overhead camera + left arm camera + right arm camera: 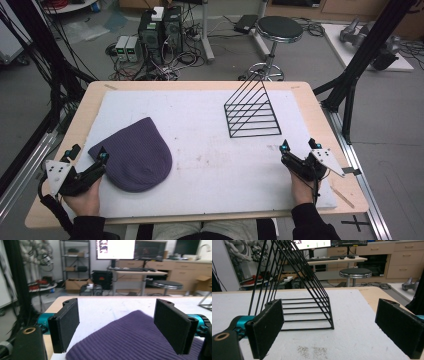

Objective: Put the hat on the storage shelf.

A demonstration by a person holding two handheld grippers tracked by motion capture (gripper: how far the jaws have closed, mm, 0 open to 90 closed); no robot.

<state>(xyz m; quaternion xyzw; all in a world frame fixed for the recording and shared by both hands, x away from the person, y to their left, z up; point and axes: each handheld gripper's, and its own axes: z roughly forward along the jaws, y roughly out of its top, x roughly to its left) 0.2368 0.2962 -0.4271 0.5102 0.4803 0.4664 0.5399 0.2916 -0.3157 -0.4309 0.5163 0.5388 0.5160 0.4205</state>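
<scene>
With my left gripper [95, 162] spread wide at the near-left edge of the purple knit beanie [135, 154] and my right gripper [298, 150] also open before the black wire rack [251, 111], I should pinch a full fold of knit.

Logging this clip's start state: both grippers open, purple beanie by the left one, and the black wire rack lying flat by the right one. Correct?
Not quite. The wire rack stands upright as a triangular frame, as the right gripper view shows. The rest holds: left gripper and right gripper are open, purple beanie by the left.
</scene>
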